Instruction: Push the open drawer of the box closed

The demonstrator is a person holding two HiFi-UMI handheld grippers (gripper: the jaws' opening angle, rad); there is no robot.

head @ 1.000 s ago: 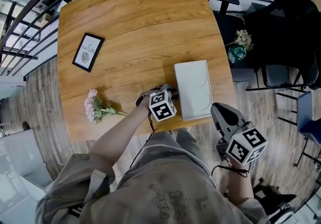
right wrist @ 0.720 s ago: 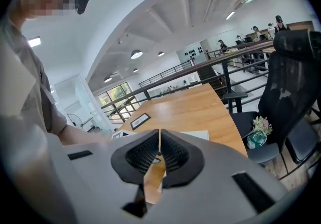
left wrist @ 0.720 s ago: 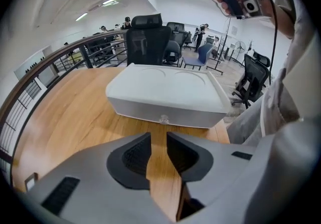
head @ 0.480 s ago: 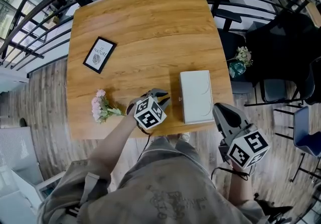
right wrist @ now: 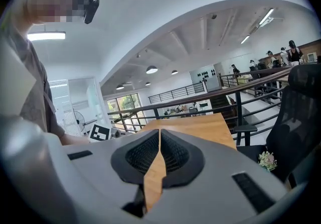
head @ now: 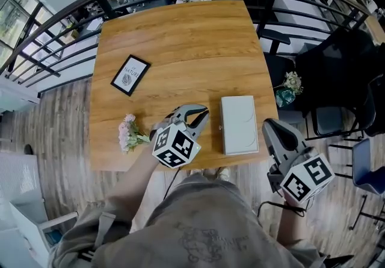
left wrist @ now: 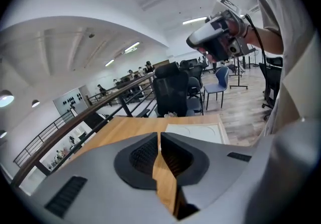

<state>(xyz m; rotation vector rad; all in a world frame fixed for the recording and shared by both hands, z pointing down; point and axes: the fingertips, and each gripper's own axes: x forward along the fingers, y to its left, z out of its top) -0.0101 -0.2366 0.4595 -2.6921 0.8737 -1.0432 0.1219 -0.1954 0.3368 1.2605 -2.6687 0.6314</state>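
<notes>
The box [head: 239, 124] is lying flat near the table's [head: 180, 38] front right corner. It is a white, smooth-surfaced rectangular case with two faint curved lines on its lid. In the head view its outline is reading as a plain rectangle, with the drawer sitting flush in the body. The table is a rounded slab of warm, straight-grained wood.

The left gripper [head: 201, 115] is hovering above the table just left of the box, clear of it. Its jaws have just been closing and are now drawn together to a thin slit, with nothing between them. In the left gripper view, the left gripper [left wrist: 159, 135] is showing matte grey moulded jaws with dark, ribbed concave pads. Only wood grain is showing through the gap behind the tips, and the box [left wrist: 195, 130] is lying beyond them.

The right gripper [head: 269, 124] is hanging off the table's right edge, beside the box but apart from it. In the right gripper view, the right gripper [right wrist: 160, 132] has its jaws meeting at the tips — empty.

A black-framed card [head: 130, 74] is lying at the table's left. A bunch of pink flowers [head: 128, 134] is resting near the front left edge. A dark metal railing [head: 60, 20] is curving behind the table.
</notes>
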